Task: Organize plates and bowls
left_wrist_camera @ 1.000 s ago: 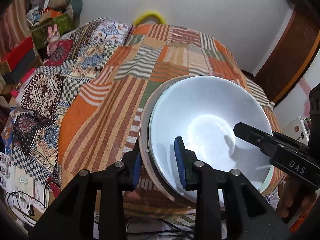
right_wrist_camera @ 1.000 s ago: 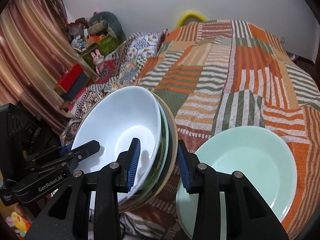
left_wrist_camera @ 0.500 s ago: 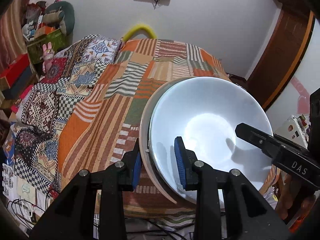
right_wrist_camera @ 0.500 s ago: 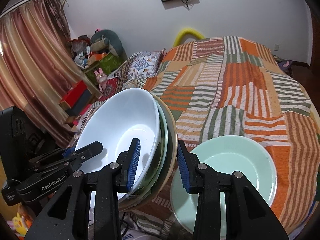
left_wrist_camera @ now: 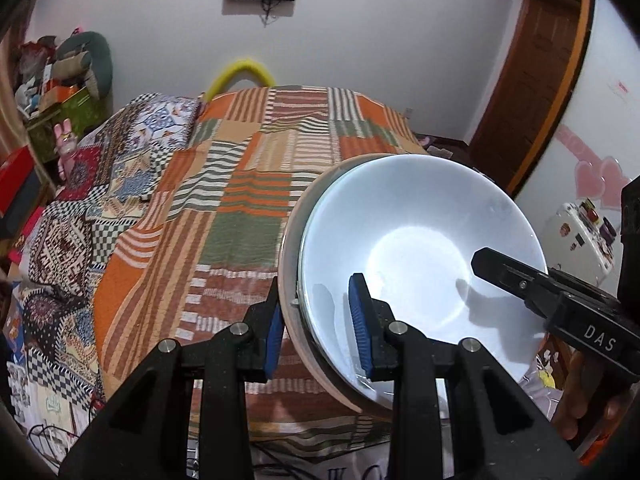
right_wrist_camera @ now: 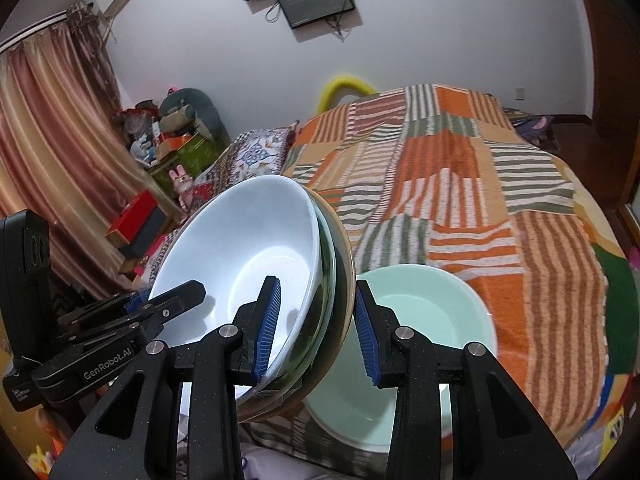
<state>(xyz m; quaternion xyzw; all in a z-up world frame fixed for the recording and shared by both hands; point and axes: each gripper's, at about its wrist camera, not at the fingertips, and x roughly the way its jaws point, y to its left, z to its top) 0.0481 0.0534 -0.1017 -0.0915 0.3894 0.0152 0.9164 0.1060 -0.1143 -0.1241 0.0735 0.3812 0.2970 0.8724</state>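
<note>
A stack of nested dishes hangs above the bed's near end: a white bowl on top, a glass dish and a beige plate under it. My left gripper is shut on the stack's near rim, one blue pad inside the bowl and one outside the beige plate. My right gripper is shut on the opposite rim of the same stack, and its black finger shows over the bowl in the left wrist view. A pale green plate lies on the bedspread just right of the stack.
The bed carries a striped orange, green and white patchwork spread, with a patterned blanket along its left side. A yellow foam arc stands at the far end. Boxes and toys crowd the left wall; a wooden door is at right.
Both grippers have lifted the stack together and drawn it back toward the bed's near end. More of the wall and screen shows, and the green plate sits lower and farther off.
</note>
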